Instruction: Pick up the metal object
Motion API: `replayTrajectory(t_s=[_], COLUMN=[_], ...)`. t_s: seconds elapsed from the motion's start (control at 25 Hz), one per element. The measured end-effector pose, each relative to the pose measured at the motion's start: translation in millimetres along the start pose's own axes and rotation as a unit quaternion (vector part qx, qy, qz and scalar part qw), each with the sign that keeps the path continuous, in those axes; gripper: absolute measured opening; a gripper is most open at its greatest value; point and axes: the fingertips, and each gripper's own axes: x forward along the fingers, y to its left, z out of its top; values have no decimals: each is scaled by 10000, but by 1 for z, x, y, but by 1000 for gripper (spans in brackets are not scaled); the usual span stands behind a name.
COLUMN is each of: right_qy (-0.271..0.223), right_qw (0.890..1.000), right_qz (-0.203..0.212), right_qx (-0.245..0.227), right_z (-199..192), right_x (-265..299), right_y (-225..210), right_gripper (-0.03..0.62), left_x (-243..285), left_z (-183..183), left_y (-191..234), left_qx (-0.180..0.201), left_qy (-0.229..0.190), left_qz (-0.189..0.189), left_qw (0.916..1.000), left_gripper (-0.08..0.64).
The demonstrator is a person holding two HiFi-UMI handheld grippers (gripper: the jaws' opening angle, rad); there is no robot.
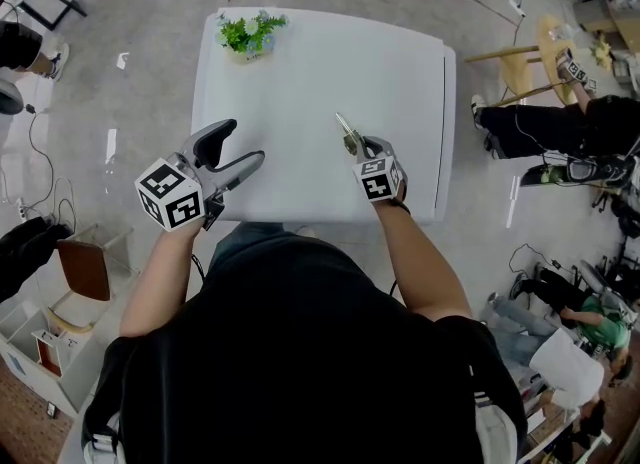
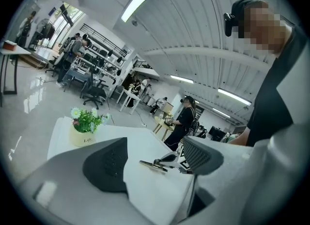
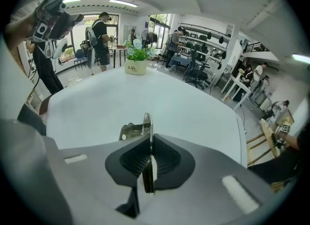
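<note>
Your right gripper (image 3: 149, 146) is clamped hard on the metal object (image 3: 130, 132), which sticks out past the pads over mid-worktop (image 1: 300, 62), nearer its right edge. Left gripper (image 1: 238, 149) has its jaws spread, nothing between.

The only readable print is "Life", on the cream pot (image 3: 136, 67) holding the green plant (image 3: 137, 52)

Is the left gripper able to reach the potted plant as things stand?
Probably yes. The left gripper is open and empty, and only bare table lies between it and the potted plant. The right gripper, holding the metal object, is aside.
</note>
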Motion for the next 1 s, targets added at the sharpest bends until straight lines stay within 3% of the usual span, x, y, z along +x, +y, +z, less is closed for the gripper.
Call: replayTrajectory(t_s=[1.0], right_qy=[-466], right_qw=[9974], right_qz=[-107], right_qx=[532], right_z=[-10], right_x=[-70], right_y=[-3], right_gripper=[32], left_x=[-20], left_z=[3], left_y=[-64], left_qx=[464], left_qy=[-68], left_qz=[-23], left_qw=[9989], left_gripper=[343])
